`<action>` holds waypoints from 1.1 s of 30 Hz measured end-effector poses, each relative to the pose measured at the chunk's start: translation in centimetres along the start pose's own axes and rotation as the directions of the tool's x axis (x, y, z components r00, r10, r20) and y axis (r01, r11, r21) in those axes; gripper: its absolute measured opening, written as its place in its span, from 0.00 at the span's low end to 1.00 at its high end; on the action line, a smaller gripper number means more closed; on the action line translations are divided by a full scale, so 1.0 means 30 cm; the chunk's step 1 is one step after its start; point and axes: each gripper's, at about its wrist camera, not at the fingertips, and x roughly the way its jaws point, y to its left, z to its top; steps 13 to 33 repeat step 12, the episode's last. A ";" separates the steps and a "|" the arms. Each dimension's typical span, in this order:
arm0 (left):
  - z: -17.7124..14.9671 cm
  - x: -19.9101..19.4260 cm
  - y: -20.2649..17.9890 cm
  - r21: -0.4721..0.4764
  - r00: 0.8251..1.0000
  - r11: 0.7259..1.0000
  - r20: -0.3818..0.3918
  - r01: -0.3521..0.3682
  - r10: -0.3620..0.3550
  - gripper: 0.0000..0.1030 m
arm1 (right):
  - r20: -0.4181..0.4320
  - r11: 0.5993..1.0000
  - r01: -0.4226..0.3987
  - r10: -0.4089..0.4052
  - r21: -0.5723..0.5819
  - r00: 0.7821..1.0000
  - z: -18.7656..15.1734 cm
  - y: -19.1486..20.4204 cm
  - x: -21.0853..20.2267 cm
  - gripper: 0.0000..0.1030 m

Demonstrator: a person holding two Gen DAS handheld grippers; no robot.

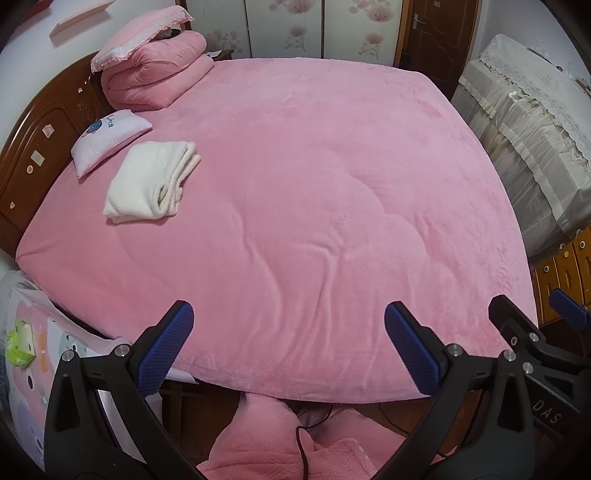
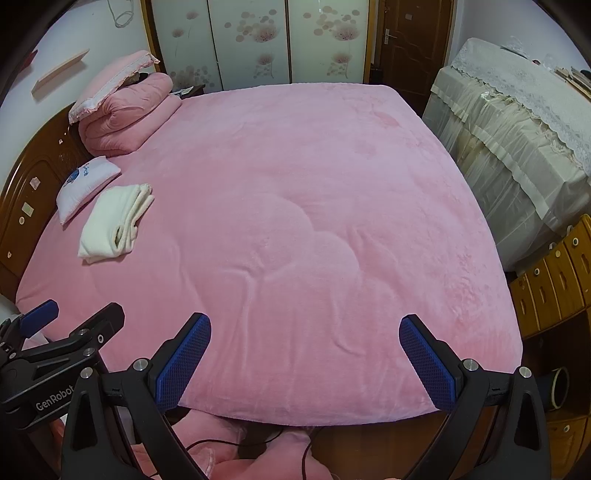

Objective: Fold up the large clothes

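A folded white garment [image 1: 151, 182] lies on the pink bed cover [image 1: 314, 203] near the headboard, at the left; it also shows in the right wrist view [image 2: 114, 223] on the bed cover [image 2: 295, 221]. My left gripper [image 1: 290, 343] is open and empty, held above the near edge of the bed. My right gripper [image 2: 304, 360] is open and empty, also above the near edge, to the right of the left one. Pink clothing [image 1: 258, 435] lies below the bed edge near me, also seen in the right wrist view [image 2: 221, 443].
A small white pillow [image 1: 109, 142], a rolled pink quilt [image 1: 155, 74] and a pink pillow [image 1: 140, 35] sit by the wooden headboard [image 1: 33, 155]. A cloth-covered cabinet [image 2: 517, 140] and wooden drawers [image 2: 554, 280] stand right of the bed. A black cable [image 1: 303, 443] runs below.
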 end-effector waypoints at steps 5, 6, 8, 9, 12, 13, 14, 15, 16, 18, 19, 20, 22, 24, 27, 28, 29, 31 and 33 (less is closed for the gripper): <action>-0.003 -0.011 -0.001 0.003 1.000 1.000 0.008 -0.001 0.001 0.99 | 0.003 1.000 0.004 -0.004 0.015 1.000 -0.035 0.032 -0.023 1.00; -0.003 -0.013 -0.001 0.005 1.000 1.000 0.011 -0.001 0.001 0.99 | 0.003 1.000 0.004 -0.004 0.017 1.000 -0.033 0.031 -0.022 1.00; -0.004 -0.020 -0.003 0.008 1.000 1.000 0.018 0.003 -0.003 0.99 | 0.004 1.000 0.008 -0.009 0.027 1.000 -0.055 0.048 -0.037 1.00; -0.005 -0.022 -0.003 0.010 1.000 1.000 0.021 0.001 -0.001 0.99 | 0.004 0.999 0.009 -0.009 0.031 1.000 -0.058 0.049 -0.038 1.00; -0.005 -0.024 -0.006 0.011 1.000 1.000 0.022 0.000 -0.001 0.99 | 0.003 0.999 0.010 -0.010 0.043 1.000 -0.074 0.059 -0.048 1.00; -0.005 -0.024 -0.006 0.011 1.000 1.000 0.022 0.000 -0.001 0.99 | 0.003 0.999 0.010 -0.010 0.043 1.000 -0.074 0.059 -0.048 1.00; -0.005 -0.024 -0.006 0.011 1.000 1.000 0.022 0.000 -0.001 0.99 | 0.003 0.999 0.010 -0.010 0.043 1.000 -0.074 0.059 -0.048 1.00; -0.005 -0.024 -0.006 0.011 1.000 1.000 0.022 0.000 -0.001 0.99 | 0.003 0.999 0.010 -0.010 0.043 1.000 -0.074 0.059 -0.048 1.00; -0.005 -0.024 -0.006 0.011 1.000 1.000 0.022 0.000 -0.001 0.99 | 0.003 0.999 0.010 -0.010 0.043 1.000 -0.074 0.059 -0.048 1.00; -0.005 -0.024 -0.006 0.011 1.000 1.000 0.022 0.000 -0.001 0.99 | 0.003 0.999 0.010 -0.010 0.043 1.000 -0.074 0.059 -0.048 1.00; -0.005 -0.024 -0.006 0.011 1.000 1.000 0.022 0.000 -0.001 0.99 | 0.003 0.999 0.010 -0.010 0.043 1.000 -0.074 0.059 -0.048 1.00; -0.005 -0.024 -0.006 0.011 1.000 1.000 0.022 0.000 -0.001 0.99 | 0.003 0.999 0.010 -0.010 0.043 1.000 -0.074 0.059 -0.048 1.00; -0.005 -0.024 -0.006 0.011 1.000 1.000 0.022 0.000 -0.001 0.99 | 0.003 0.999 0.010 -0.010 0.043 1.000 -0.074 0.059 -0.048 1.00; -0.005 -0.024 -0.006 0.011 1.000 1.000 0.022 0.000 -0.001 0.99 | 0.003 0.999 0.010 -0.010 0.043 1.000 -0.074 0.059 -0.048 1.00; -0.005 -0.024 -0.006 0.011 1.000 1.000 0.022 0.000 -0.001 0.99 | 0.003 0.999 0.010 -0.010 0.043 1.000 -0.074 0.059 -0.048 1.00; -0.005 -0.024 -0.006 0.011 1.000 1.000 0.022 0.000 -0.001 0.99 | 0.003 0.999 0.010 -0.010 0.043 1.000 -0.074 0.059 -0.048 1.00; -0.005 -0.024 -0.006 0.011 1.000 1.000 0.022 0.000 -0.001 0.99 | 0.003 0.999 0.010 -0.010 0.043 1.000 -0.074 0.059 -0.048 1.00; -0.005 -0.024 -0.006 0.011 1.000 1.000 0.022 0.000 -0.001 0.99 | 0.003 0.999 0.010 -0.010 0.043 1.000 -0.074 0.059 -0.048 1.00; -0.005 -0.024 -0.006 0.011 1.000 1.000 0.022 0.000 -0.001 0.99 | 0.003 0.999 0.010 -0.010 0.043 1.000 -0.074 0.059 -0.048 1.00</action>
